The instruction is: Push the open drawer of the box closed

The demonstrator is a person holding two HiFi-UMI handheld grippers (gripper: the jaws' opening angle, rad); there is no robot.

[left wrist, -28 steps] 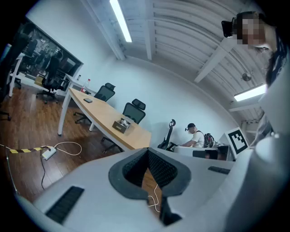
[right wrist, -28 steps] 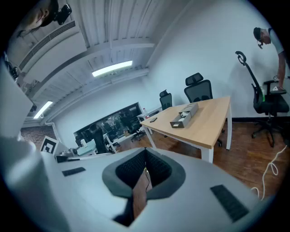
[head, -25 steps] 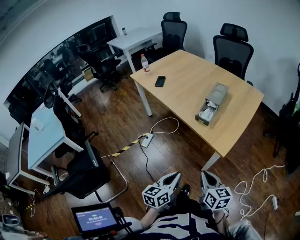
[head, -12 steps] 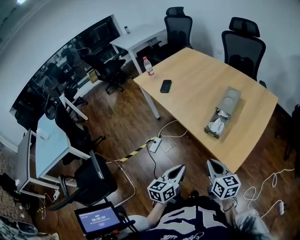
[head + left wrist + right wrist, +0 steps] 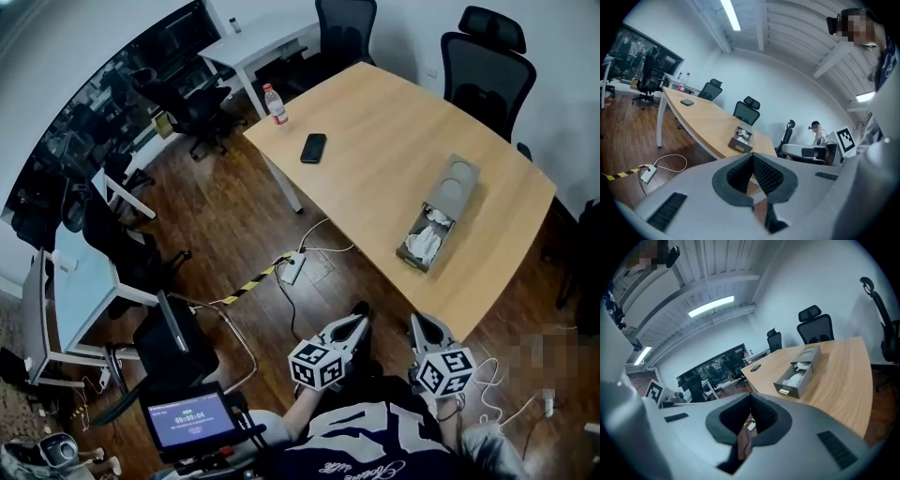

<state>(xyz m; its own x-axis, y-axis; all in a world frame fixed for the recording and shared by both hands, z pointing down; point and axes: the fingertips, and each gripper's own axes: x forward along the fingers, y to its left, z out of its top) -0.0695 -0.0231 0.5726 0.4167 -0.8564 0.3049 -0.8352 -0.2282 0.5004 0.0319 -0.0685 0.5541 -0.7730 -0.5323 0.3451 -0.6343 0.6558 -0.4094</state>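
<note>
Screen [image 5: 185, 419], lower left: digits too small to read. Left claw [image 5: 356, 323] and right claw [image 5: 419, 323]: both clenched, empty, low, as before. Box [image 5: 452, 187] on tabletop [image 5: 375, 187], drawer [image 5: 422, 242] open, well apart from claws; tabletop shifted slightly left in view.

Screen [image 5: 185, 420], below and left of the left gripper [image 5: 356, 323]: clock-style digits, roughly 00:00:04, last figure unsure. Dark shirt [image 5: 375, 448] just below that gripper: white script, cut off, not readable. Cube on the left gripper: black-and-white square code markers, no letters. Bottle [image 5: 275, 103] far above it: label unreadable
</note>
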